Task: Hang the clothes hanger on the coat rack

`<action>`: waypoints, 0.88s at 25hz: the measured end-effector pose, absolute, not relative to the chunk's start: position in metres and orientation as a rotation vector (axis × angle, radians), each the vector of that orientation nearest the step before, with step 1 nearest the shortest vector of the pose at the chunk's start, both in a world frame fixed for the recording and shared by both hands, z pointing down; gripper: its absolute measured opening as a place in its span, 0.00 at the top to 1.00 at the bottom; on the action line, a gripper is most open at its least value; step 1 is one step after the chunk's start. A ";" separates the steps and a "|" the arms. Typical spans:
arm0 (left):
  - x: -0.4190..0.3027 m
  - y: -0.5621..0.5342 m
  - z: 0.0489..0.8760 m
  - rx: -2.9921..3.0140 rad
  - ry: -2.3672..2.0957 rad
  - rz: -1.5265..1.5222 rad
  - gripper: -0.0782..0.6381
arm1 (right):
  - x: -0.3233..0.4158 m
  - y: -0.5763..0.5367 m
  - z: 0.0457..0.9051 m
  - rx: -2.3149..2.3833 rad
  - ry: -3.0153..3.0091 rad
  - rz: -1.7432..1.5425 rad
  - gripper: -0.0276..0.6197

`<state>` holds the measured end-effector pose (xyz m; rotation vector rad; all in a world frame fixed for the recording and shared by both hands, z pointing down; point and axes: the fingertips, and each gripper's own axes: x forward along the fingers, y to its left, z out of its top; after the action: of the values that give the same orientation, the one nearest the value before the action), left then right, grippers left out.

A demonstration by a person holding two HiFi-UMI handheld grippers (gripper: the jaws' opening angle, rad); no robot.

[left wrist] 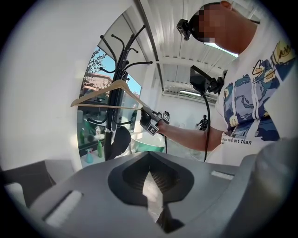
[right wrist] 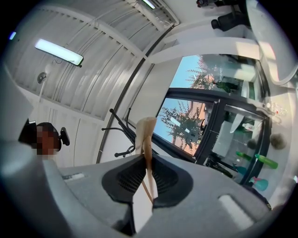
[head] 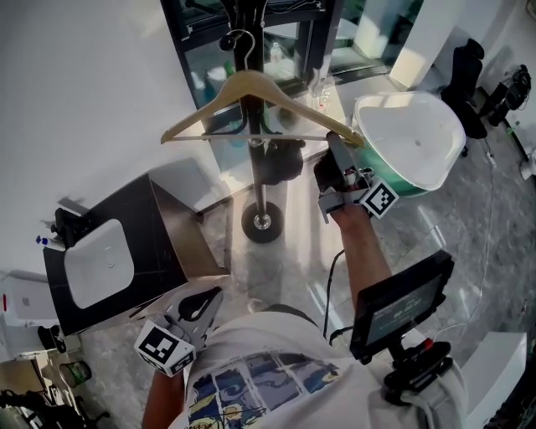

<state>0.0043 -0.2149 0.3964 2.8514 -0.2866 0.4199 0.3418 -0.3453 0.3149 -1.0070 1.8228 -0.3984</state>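
While the right gripper (head: 339,144) clamps one end of the pale wooden clothes hanger (head: 251,90), its bar runs leftward across the black metal coat rack (head: 249,15); hook (head: 243,38) maybe unseated; left gripper (head: 199,308) shut, empty, farther.

One hanger (head: 251,84) and one coat rack (head: 262,188) are here. There are two grippers, the left gripper (head: 209,300) and the right gripper (head: 339,144), and one person (head: 276,385). At the window there are two green bottles (right wrist: 267,161) and one spray bottle (right wrist: 259,183).
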 end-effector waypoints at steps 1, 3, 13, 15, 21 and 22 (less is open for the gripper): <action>0.003 -0.217 0.396 2.850 -0.293 0.422 0.89 | 0.342 -0.348 0.317 -1.013 1.819 -0.396 0.90; -0.001 -0.219 0.396 2.849 -0.303 0.425 0.89 | 0.341 -0.354 0.323 -1.035 1.816 -0.390 0.90; -0.024 -0.212 0.396 2.853 -0.341 0.420 0.89 | 0.355 -0.345 0.355 -1.170 1.723 -0.386 0.87; -0.028 -0.207 0.398 2.854 -0.329 0.413 0.89 | 0.356 -0.336 0.364 -1.213 1.708 -0.397 0.83; -0.044 -0.182 0.399 2.855 -0.241 0.387 0.89 | 0.346 -0.283 0.378 -1.338 1.667 -0.407 0.82; -0.047 -0.177 0.399 2.855 -0.227 0.387 0.89 | 0.340 -0.273 0.379 -1.355 1.664 -0.414 0.82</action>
<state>-0.0475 -0.1772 0.3987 2.8551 -0.2274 0.3865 0.3398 -0.2729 0.3794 -1.3550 1.6642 -0.4143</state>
